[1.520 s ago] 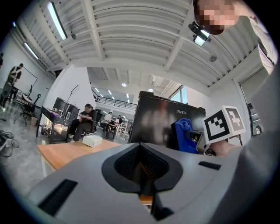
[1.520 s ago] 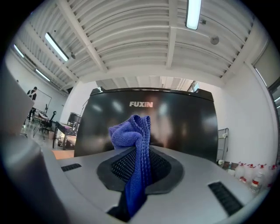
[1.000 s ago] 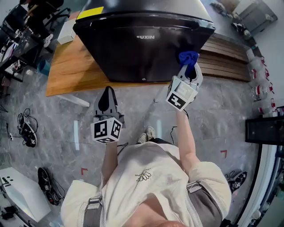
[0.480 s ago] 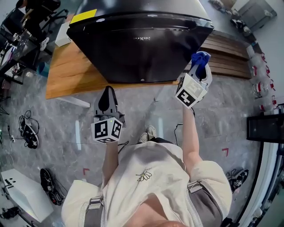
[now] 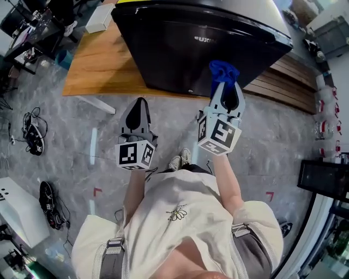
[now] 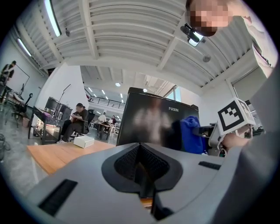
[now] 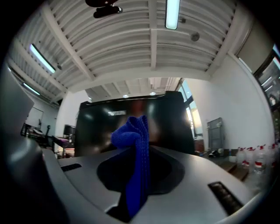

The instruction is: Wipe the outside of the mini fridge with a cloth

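Light: bright, even, from ceiling strip lamps (image 7: 173, 13) overhead.
Glare: smeared reflections on the glossy mini fridge (image 6: 153, 118) door.
Focus: cloth (image 7: 136, 131) weave crisp; right tool (image 7: 135, 183) around it soft.
Distortion: strong fisheye, dark corners in both gripper views.
Shadows: faint, soft-edged.

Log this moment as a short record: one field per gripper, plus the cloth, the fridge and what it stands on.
mini fridge: black, door closed
support: wooden table
right gripper: fingers shut on blue cloth, raised to the mini fridge
left gripper: fingers shut, nothing between them, held short of the mini fridge
blue cloth: bunched, in front of the door's right side; contact unclear
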{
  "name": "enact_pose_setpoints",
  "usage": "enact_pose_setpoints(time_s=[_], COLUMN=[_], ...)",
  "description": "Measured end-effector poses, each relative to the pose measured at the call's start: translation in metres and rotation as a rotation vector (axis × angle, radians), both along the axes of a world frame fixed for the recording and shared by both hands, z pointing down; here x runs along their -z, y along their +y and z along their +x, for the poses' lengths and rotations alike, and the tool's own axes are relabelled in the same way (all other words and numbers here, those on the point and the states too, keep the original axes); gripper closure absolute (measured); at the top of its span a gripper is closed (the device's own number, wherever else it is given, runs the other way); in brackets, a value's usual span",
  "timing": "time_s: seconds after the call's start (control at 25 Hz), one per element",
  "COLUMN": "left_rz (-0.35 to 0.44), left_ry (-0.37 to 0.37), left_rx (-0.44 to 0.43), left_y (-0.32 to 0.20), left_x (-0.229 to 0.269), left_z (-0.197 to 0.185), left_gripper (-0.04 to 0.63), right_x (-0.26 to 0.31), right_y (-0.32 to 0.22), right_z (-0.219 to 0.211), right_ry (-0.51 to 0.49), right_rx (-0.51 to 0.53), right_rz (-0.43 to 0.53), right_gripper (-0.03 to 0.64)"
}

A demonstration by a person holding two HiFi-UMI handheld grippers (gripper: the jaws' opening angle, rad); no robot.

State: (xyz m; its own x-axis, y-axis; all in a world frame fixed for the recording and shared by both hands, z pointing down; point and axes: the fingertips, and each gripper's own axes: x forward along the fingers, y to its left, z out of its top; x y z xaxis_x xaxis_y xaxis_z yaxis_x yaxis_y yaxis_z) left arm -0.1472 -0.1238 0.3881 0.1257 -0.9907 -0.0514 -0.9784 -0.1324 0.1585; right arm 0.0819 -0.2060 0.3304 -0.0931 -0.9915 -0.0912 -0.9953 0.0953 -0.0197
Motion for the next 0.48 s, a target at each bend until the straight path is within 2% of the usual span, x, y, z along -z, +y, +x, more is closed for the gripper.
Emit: enact_pose_setpoints(time_s=[0.08, 0.2, 0.36, 0.48], left_rz=[0.025, 0.048, 0.046, 0.035], left_ry=[-0.013, -0.033, -0.015, -0.018], left_rx=[-0.008, 0.003, 0.084, 0.161], left_y=[0.009, 0.023, 0.047, 0.067], left_x=[0.002, 0.004, 0.001, -0.001], left_z=[-0.004, -0.013, -0.041, -0.07], left_gripper=[0.591, 0.591, 0.591, 0.591], right_x=[-0.002, -0.008, -0.023, -0.039], right_y=[-0.005, -0.013, -0.015, -0.018], right_z=[-0.05, -0.117, -0.195, -0.237], right_ry=[-0.001, 0.015, 0.083, 0.132], right_rx=[0.12, 0.241, 0.356, 0.401], right_rz=[-0.013, -0.02, -0.028, -0.033], right_gripper=[0.555, 0.555, 0.555, 0.555])
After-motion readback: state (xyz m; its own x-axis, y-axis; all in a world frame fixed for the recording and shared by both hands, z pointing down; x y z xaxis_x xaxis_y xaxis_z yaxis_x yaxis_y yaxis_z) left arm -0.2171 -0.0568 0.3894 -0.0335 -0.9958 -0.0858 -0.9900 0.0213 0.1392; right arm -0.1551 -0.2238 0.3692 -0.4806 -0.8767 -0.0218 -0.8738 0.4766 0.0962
